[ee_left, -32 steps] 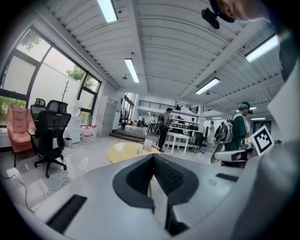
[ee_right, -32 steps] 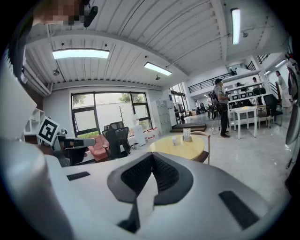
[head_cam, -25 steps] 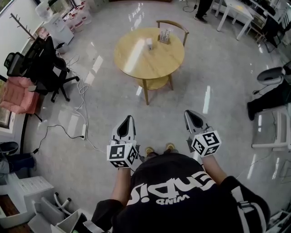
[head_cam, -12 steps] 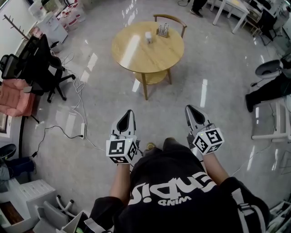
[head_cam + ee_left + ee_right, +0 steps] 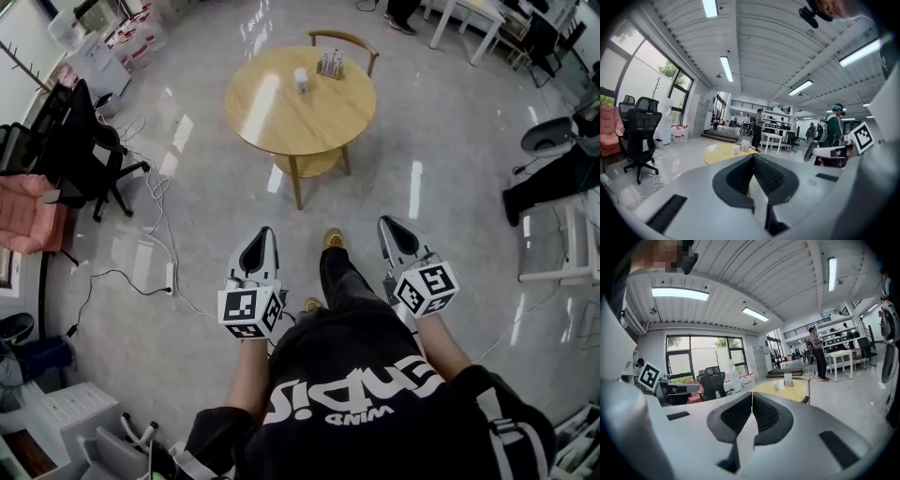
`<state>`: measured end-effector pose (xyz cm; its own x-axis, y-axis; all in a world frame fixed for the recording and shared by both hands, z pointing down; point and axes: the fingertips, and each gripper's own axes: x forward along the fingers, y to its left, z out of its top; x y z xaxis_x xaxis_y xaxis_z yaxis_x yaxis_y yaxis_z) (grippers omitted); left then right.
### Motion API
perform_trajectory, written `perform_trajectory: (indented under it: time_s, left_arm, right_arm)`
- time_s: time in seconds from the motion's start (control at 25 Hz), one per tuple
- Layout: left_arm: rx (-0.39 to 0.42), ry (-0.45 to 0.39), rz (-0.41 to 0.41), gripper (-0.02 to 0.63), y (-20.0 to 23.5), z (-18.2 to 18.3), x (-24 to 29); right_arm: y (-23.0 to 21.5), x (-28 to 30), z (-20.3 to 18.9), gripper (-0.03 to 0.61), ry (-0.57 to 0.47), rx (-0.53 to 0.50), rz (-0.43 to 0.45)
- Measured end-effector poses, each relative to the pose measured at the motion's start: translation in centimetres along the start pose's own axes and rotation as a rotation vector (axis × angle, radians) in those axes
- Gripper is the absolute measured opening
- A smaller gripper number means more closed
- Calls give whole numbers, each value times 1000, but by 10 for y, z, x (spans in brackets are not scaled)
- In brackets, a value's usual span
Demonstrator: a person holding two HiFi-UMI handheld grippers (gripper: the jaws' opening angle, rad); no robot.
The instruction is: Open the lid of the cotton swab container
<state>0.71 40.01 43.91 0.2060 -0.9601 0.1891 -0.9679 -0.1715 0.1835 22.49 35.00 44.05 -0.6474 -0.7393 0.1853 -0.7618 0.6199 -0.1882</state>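
Note:
A round wooden table (image 5: 309, 117) stands several steps ahead of me on the glossy floor. On its far side sit a small white container (image 5: 301, 81) and a clear holder with upright items (image 5: 329, 65); the lid is too small to make out. My left gripper (image 5: 266, 232) and right gripper (image 5: 385, 223) are held out at waist height, far short of the table, both shut and empty. In the left gripper view the shut gripper (image 5: 753, 157) points at the table (image 5: 719, 152). In the right gripper view the gripper (image 5: 752, 394) is shut too, with the table (image 5: 787, 390) beyond it.
A wooden chair (image 5: 342, 39) stands behind the table. A black office chair (image 5: 89, 141), a pink armchair (image 5: 28, 202) and floor cables (image 5: 159, 220) lie to the left. A seated person's legs (image 5: 548, 183) and white tables (image 5: 469, 19) are to the right.
My leg has stepped forward between the grippers, and the table has shifted a little in the head view as I walk. Both grippers stay shut and held out as before.

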Motion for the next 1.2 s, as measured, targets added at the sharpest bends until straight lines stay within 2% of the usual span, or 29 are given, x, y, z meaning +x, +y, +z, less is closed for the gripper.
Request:
perform_trajectory:
  time_s: [0.96, 1.2]
  left_arm:
    - [0, 11, -6, 9, 62, 31, 132]
    - [1, 23, 10, 9, 80, 43, 171]
  right_arm:
    - [-55, 144, 24, 3, 9, -4, 19]
    - [-65, 193, 31, 2, 26, -8, 62]
